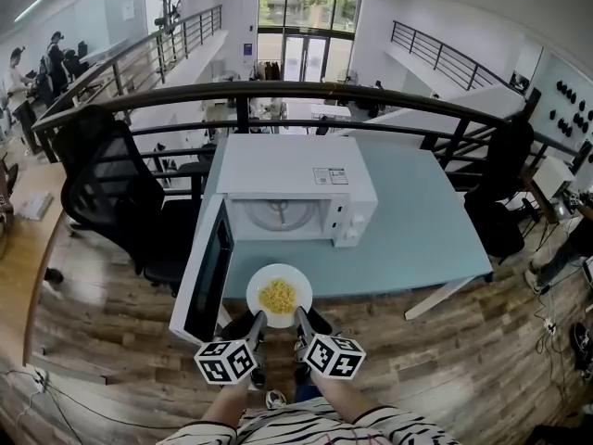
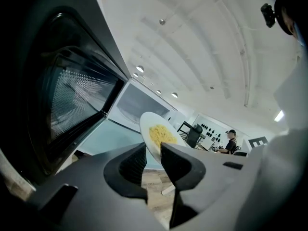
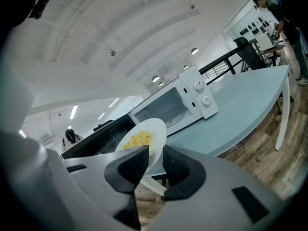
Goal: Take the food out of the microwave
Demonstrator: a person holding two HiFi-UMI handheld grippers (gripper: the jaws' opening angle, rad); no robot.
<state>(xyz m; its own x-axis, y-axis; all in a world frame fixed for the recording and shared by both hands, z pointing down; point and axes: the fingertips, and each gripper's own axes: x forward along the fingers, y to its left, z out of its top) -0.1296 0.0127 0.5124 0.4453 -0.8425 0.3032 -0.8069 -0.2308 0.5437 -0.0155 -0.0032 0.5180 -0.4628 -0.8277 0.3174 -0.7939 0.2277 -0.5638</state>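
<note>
White plate [image 1: 260,286] of yellow pasta [image 1: 277,296] is squeezed at its rim by the left gripper [image 1: 258,319] and right gripper [image 1: 301,315]; the open microwave [image 1: 296,188] is seen ahead.

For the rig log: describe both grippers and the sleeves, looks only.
The left gripper and right gripper have dark jaws with ribbed pads on grey bodies. Each carries a white cube with black square markers. The sleeves are striped black and white.

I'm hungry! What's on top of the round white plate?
A small heap of yellow noodle-like food sits in the middle of the round white plate. Whatever lies beneath the heap is covered.
</note>
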